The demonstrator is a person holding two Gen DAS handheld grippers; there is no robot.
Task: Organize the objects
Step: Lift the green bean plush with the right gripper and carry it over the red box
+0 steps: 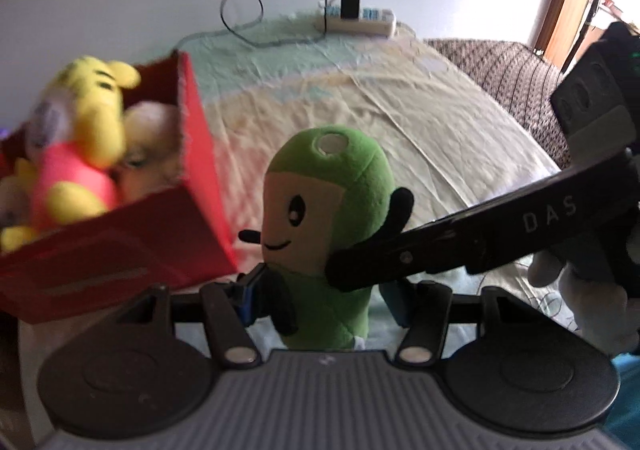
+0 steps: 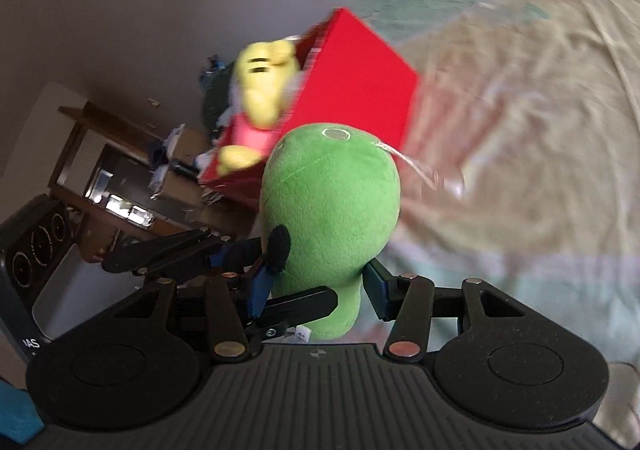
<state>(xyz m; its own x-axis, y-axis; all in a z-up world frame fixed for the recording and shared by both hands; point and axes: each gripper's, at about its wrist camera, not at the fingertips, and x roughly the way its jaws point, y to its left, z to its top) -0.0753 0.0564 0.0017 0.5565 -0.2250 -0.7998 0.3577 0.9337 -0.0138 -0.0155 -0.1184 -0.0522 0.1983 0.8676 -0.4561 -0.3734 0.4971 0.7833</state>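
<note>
Both grippers have hold of the one green plush toy (image 1: 336,217), a pickle-shaped figure with a tan face, one black eye showing, a smile and stubby black arms. Down low, the left gripper (image 1: 320,300) has its two blue-padded fingers (image 1: 247,298) pressed against the toy's lower body, one on each side. From the right, the right gripper (image 2: 318,288) reaches in across it and pinches the same body at about the same height, its blue pads (image 2: 260,286) sunk into the fabric. One of its black fingers, seen in the left wrist view, carries the white letters "DAS". A small white tag with print too tiny to read sticks out beneath the toy in the right wrist view.

At the top of the toy's head sits a single pale round disc (image 1: 331,143), with a thin cord trailing from it in the right wrist view.

Just beside the toy, to its left, stands one red cardboard box (image 1: 120,234), open-topped and tilted. Inside lies one yellow plush bear (image 1: 92,137) in a pink shirt, with at least one more pale soft toy (image 1: 152,145) next to it; blur hides any others.

Everything rests on a bed sheet (image 1: 360,97) of pastel bands. At its far edge lies one white power strip (image 1: 356,23) with a single black charger (image 1: 351,1) plugged in and a black cable looping away.
</note>
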